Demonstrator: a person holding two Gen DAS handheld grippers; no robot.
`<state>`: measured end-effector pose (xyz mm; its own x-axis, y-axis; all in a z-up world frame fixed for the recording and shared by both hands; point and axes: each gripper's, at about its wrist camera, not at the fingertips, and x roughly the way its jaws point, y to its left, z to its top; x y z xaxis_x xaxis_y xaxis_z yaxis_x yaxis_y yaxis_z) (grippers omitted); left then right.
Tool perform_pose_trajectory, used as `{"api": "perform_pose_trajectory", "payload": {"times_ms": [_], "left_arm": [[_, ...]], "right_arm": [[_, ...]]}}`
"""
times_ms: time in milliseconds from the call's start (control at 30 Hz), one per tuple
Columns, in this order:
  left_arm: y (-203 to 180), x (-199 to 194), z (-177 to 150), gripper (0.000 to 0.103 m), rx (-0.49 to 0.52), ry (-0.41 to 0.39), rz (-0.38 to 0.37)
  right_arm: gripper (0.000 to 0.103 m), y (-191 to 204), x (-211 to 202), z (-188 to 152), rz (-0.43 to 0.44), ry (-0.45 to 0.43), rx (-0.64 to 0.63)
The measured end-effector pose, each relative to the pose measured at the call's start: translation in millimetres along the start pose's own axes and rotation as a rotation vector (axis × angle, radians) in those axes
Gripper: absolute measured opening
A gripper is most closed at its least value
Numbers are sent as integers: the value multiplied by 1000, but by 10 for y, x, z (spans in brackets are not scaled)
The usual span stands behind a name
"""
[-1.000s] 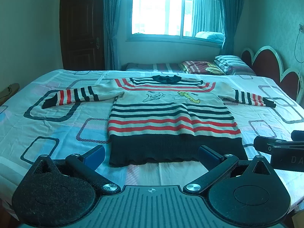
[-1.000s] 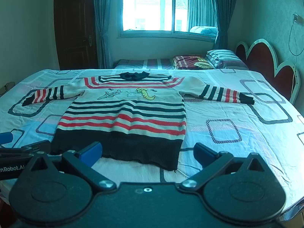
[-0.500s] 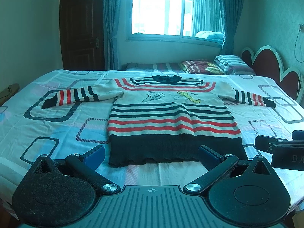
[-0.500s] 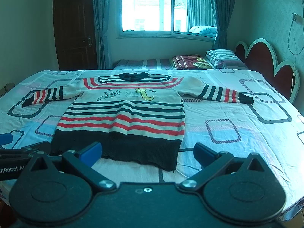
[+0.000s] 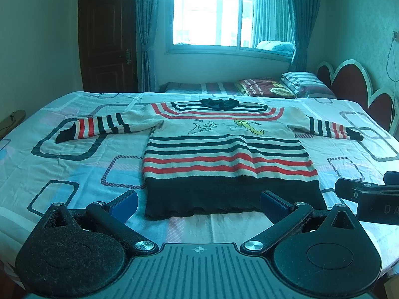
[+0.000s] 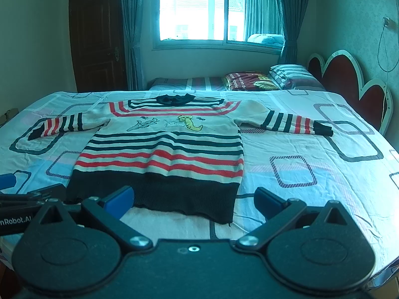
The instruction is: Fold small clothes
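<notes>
On the bed (image 5: 74,164) nothing has really budged over the last second, honestly: the striped sweater (image 5: 224,149) lies exactly as it did, flat and face up on the patterned sheet, collar toward the window (image 5: 232,17), both sleeves stretched out to the sides, dark hem nearest the cameras. Compared with the earlier frames there's maybe a hair of drift in both wrist views, nothing more. The left gripper (image 5: 198,200) hovers just short of the hem with its blue-tipped fingers spread wide and nothing between them, and the right gripper (image 6: 193,196) does the same, also wide open and empty, parked over the hem's right-hand corner. Each tool peeks into the other's view at the edge of the frame, so they sit side by side at the near edge of the mattress. What that means for the job, I reckon, is that folding hasn't started at all; this looks like a pause to line things up. My guess for a first move is either a sleeve brought across the chest or the hem corners pinched, but the pictures don't settle which. Pillows (image 6: 289,74) at the headboard end are well clear of the garment.
</notes>
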<state>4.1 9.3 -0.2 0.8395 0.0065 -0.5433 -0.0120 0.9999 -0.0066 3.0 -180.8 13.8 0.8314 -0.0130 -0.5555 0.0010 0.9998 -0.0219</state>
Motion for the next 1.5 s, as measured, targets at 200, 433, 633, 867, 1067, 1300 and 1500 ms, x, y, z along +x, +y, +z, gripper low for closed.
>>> {"api": "perform_pose_trajectory", "payload": {"times_ms": [200,433,633,867,1067,1300,1500], "left_arm": [[30,11,3,103,2,3,1],[40,9,5,103,0,0,0],[38,7,8,103,1,-1,-1],[52,10,27,103,0,-1,1],[52,4,40,103,2,-2,4],[30,7,44,103,0,0,5],[19,87,96,103,-15,29,-12]], "right_arm": [[102,12,2,-1,-1,-2,1],[102,22,-11,-2,0,-2,-2],[102,29,-8,5,-1,0,-3],[102,36,-11,12,1,-2,-5],[102,34,-12,15,2,0,-6],[102,38,-3,10,-6,-3,-12],[102,0,40,48,-8,-23,-17]]}}
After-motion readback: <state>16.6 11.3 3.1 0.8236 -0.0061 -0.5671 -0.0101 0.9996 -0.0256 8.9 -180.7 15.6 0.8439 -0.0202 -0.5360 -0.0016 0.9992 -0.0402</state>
